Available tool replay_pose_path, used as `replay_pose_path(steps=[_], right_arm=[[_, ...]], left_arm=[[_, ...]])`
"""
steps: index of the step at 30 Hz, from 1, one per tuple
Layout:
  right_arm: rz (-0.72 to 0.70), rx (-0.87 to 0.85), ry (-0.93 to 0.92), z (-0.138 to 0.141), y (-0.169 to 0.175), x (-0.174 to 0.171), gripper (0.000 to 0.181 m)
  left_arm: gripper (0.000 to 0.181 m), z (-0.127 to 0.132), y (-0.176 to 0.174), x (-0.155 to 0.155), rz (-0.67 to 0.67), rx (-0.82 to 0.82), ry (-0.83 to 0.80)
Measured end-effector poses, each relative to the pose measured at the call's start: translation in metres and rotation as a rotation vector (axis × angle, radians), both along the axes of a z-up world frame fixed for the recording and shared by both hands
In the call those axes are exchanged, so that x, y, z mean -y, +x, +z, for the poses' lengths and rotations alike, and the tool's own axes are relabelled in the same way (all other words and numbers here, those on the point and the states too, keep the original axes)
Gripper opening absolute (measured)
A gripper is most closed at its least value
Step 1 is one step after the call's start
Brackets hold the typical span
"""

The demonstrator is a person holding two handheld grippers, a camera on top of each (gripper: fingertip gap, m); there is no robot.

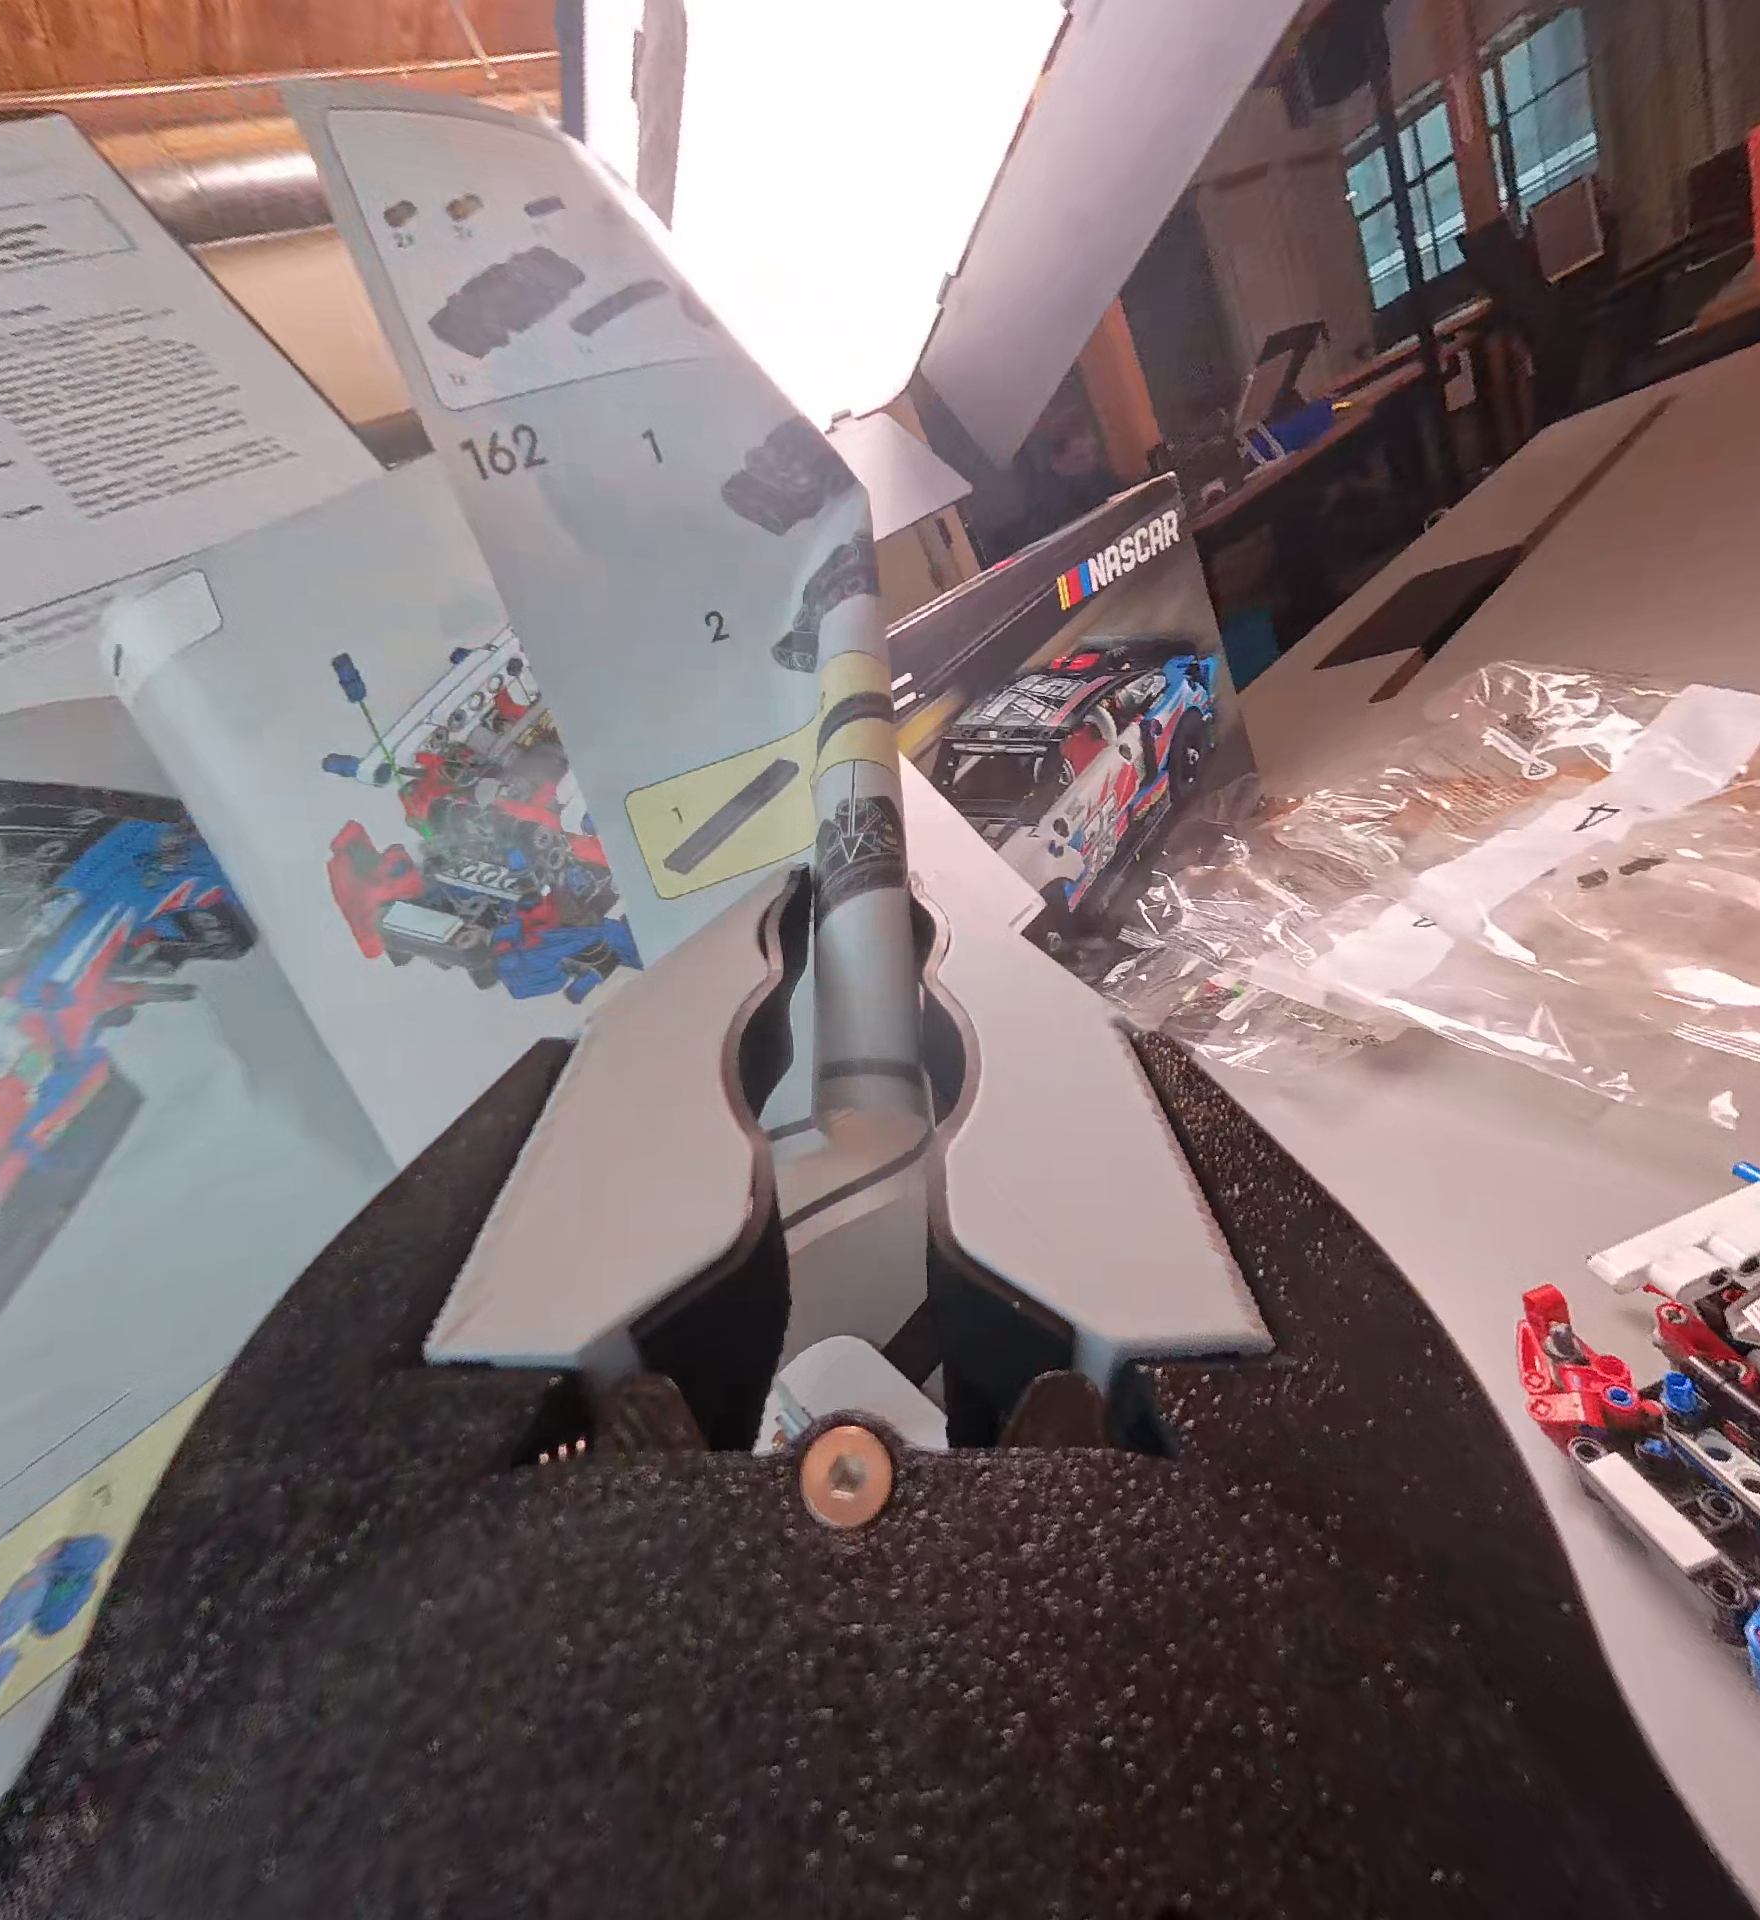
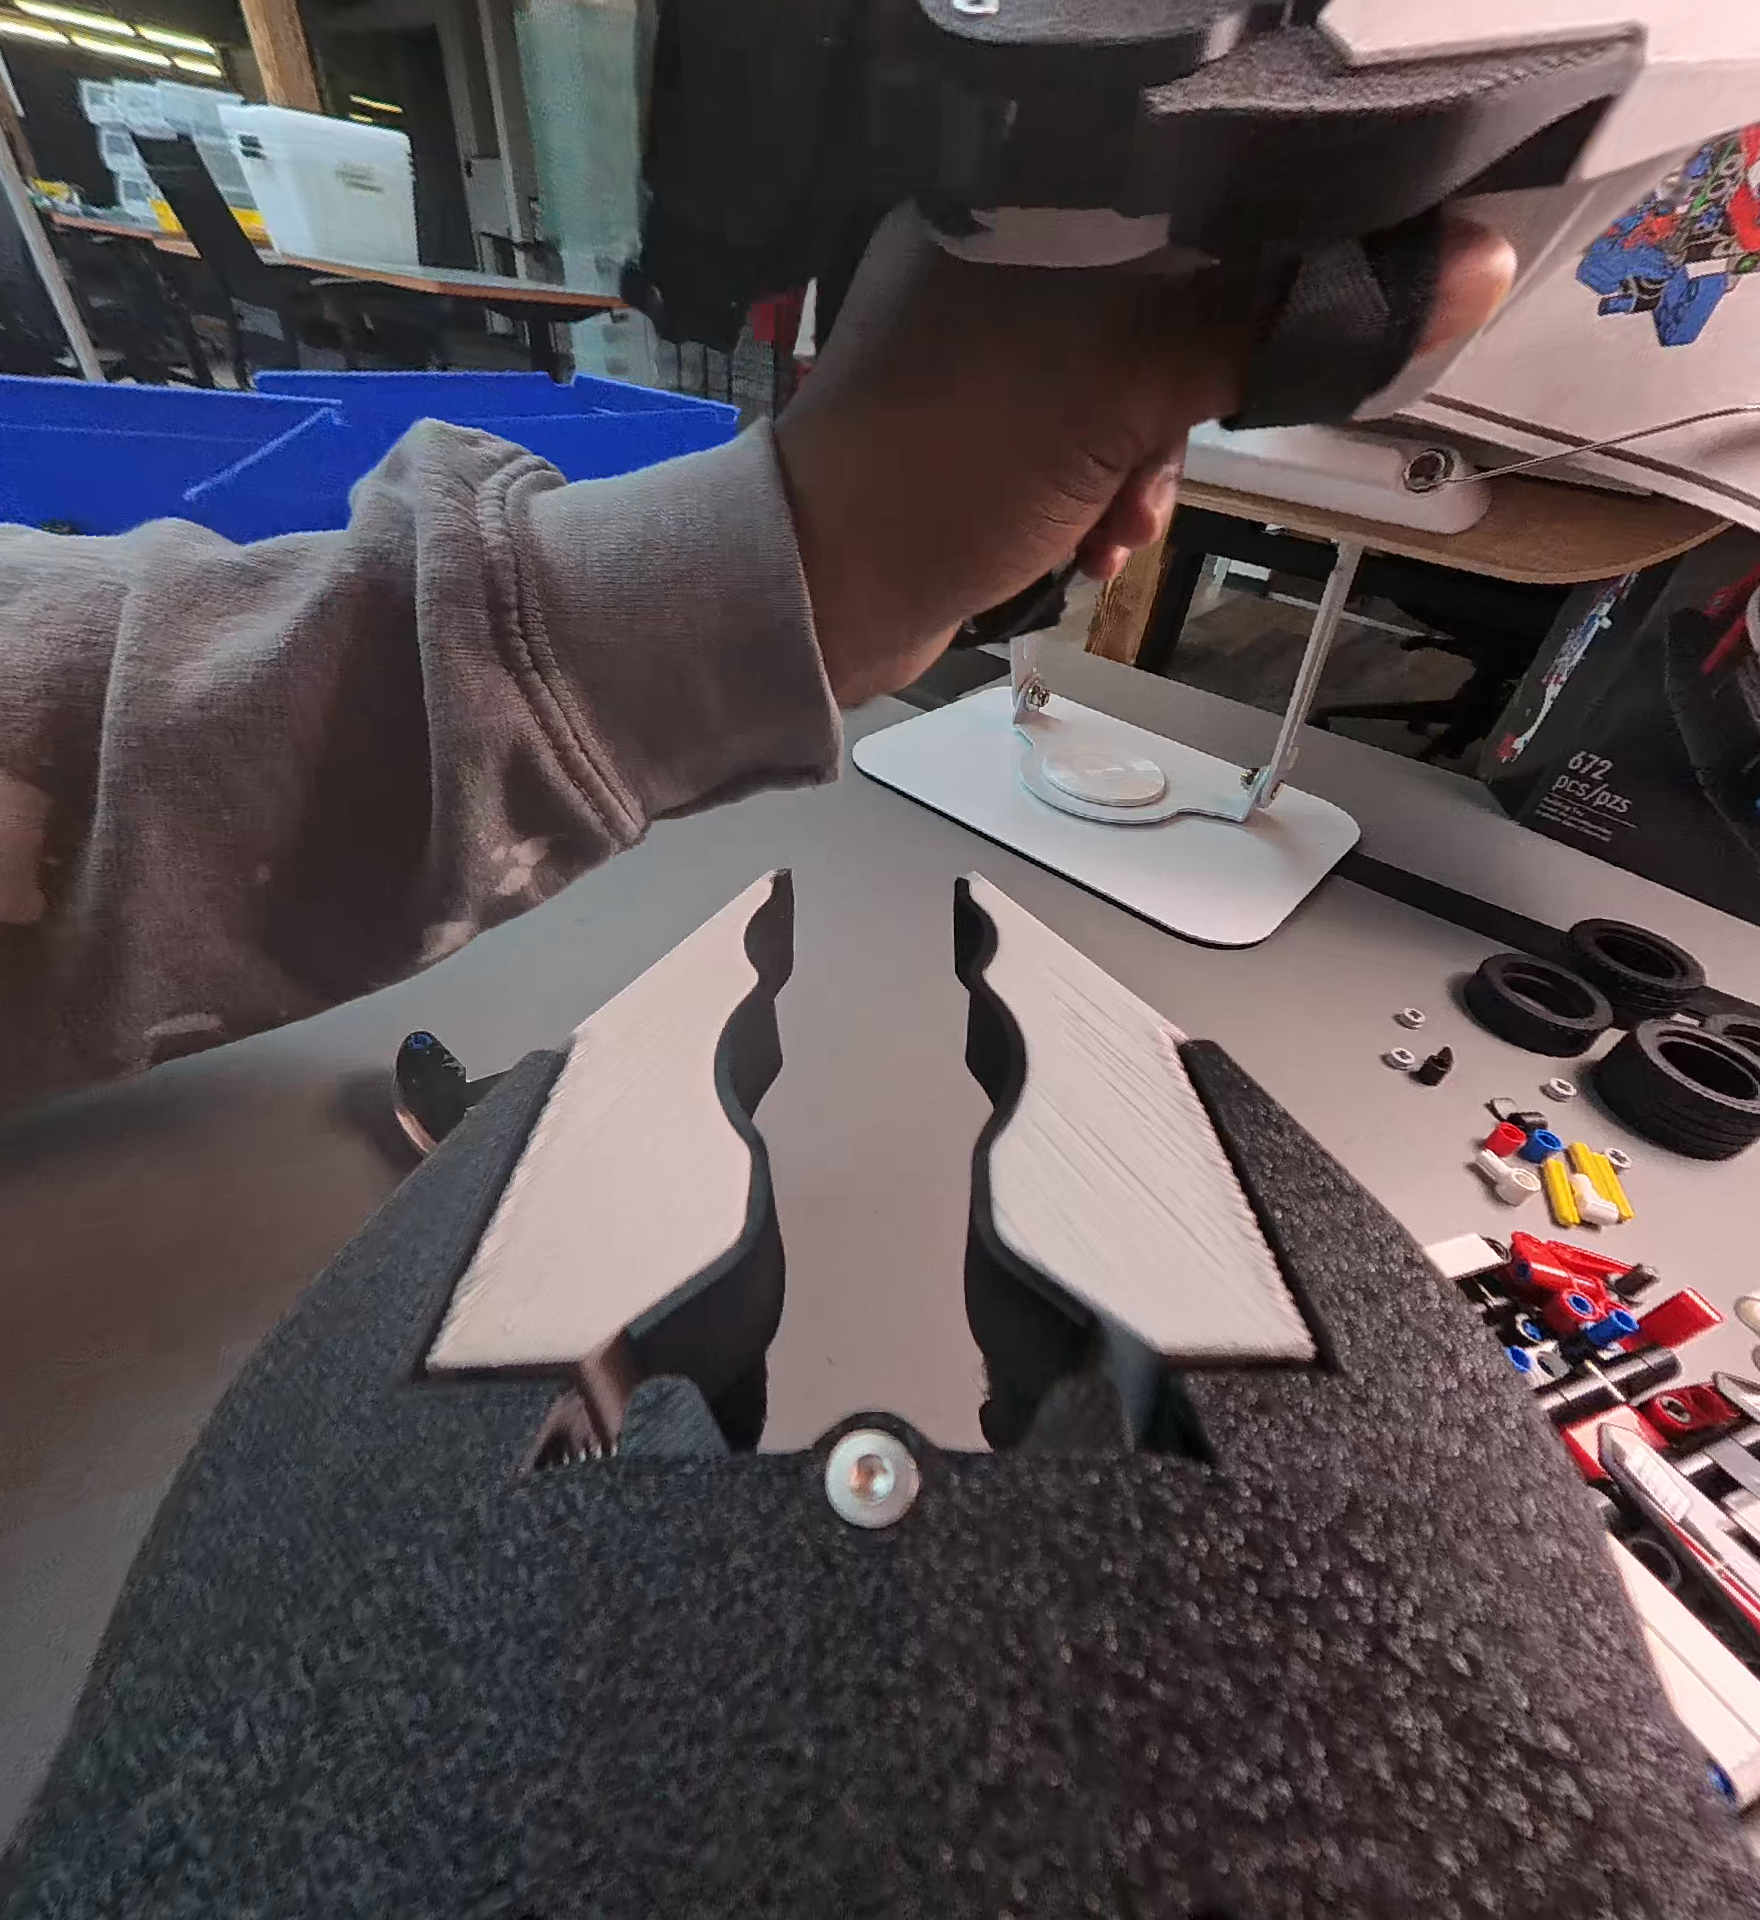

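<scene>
Bench grey. Left view: clear plastic bags and a car-picture box to the right, part-built brick car near right edge; booklet pages fill the left and block the view ahead. Right view: white stand ahead, black tyres and small loose pieces at right, sleeve crossing at left. Left claw clenched on a curled booklet page. Right claw released, holding nothing, above bare bench.
</scene>
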State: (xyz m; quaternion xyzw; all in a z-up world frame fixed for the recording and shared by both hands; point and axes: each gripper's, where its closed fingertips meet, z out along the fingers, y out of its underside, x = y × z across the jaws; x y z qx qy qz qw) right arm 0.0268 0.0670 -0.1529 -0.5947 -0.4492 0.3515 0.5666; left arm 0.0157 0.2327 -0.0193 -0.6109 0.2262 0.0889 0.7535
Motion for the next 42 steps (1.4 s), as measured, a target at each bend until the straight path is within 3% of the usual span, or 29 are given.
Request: replay_pose_path(steps=[10, 33, 37, 42], right_arm=[[-0.012, -0.007, -0.023, 0.002, 0.005, -0.006, 0.03], [0.003, 0.02, -0.054, -0.005, 0.003, -0.006, 0.03], [0.006, 0.025, -0.047, -0.005, 0.003, -0.005, 0.03], [0.002, 0.026, -0.046, -0.005, 0.005, -0.005, 0.03]], left_arm=[[0.022, -0.005, 0.033, -0.026, -0.047, -0.015, -0.031], [0.021, -0.007, 0.037, -0.029, -0.051, -0.032, -0.04], [0.015, 0.0, 0.022, -0.022, -0.007, -0.009, -0.011], [0.015, 0.016, -0.039, 0.008, 0.099, 0.121, 0.055]])
